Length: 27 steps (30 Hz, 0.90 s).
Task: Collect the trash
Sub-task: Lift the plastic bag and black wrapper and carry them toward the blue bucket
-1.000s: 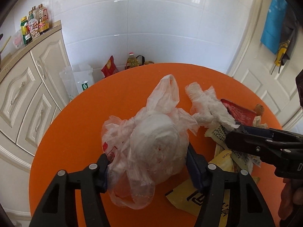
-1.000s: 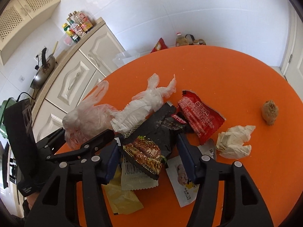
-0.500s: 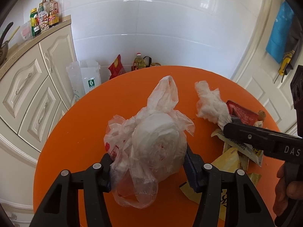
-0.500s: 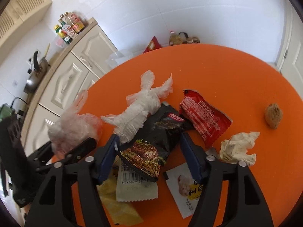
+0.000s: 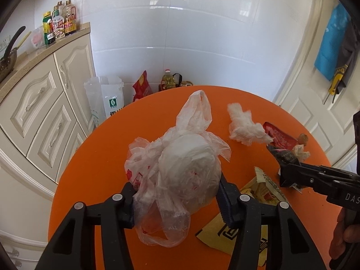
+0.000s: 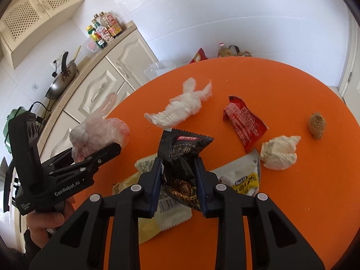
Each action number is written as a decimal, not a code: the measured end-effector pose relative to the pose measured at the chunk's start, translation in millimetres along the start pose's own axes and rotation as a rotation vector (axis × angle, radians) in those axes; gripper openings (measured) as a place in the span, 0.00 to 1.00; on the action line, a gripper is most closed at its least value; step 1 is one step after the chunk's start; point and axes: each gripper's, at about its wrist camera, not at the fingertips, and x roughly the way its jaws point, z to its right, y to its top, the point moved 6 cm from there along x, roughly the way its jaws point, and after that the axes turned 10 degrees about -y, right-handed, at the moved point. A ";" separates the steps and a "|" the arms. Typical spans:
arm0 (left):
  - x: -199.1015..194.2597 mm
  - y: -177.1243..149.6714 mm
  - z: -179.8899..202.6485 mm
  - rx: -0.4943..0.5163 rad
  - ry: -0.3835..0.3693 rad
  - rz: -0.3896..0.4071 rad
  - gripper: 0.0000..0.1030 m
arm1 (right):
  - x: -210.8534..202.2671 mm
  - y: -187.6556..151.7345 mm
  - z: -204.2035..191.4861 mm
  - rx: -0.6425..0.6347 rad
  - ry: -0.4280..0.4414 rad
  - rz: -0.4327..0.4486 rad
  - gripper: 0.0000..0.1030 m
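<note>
From the left wrist camera, the left gripper [image 5: 176,199] has its two pads pressed into the sides of a knotted translucent plastic bag [image 5: 180,171] stuffed with something white and round; the bag bulges between the fingers and its loose tail hangs below them, above the round orange table [image 5: 94,157]. Beyond it a wad of white tissue [image 5: 245,128] lies on the tabletop, with a red snack wrapper [image 5: 279,137] just past it. At the right edge the right gripper [image 5: 286,172] reaches in, a black snack packet [image 5: 282,155] sticking out of its tip. Yellow and pale wrappers [image 5: 261,189] lie flat beneath it. Off the table stand cream cabinets [image 5: 45,112], a clear sack [image 5: 108,101] on the floor and a bottle of oil [image 5: 167,82] by the tiled wall.

From the right wrist camera, the right gripper [image 6: 177,168] is closing, and its pads already squeeze the black snack packet [image 6: 182,153], which crumples upright between them, its top flap standing clear above the fingers. Under it lie the pale and yellow wrappers [image 6: 166,211]. Farther out on the table [image 6: 292,191] sit the white tissue [image 6: 180,110], the red wrapper [image 6: 245,123], a crumpled paper ball [image 6: 279,153] and a small brown lump [image 6: 317,124], each apart from the others. To the left, the left gripper [image 6: 112,150] carries the plastic bag [image 6: 99,135], a hand [image 6: 45,225] wrapped round its handle.
</note>
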 end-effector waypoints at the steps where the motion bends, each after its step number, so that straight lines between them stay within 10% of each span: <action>1: -6.2 -2.5 3.0 0.002 0.007 0.006 0.49 | -3.8 -0.8 0.2 0.003 0.003 0.009 0.27; 19: -158.0 -61.5 104.4 0.068 -0.045 0.184 0.49 | -127.6 -23.0 27.8 0.007 0.030 0.207 0.27; 27: -173.3 -107.4 146.1 0.095 -0.084 0.122 0.49 | -72.7 -103.1 65.2 -0.008 -0.080 -0.063 0.27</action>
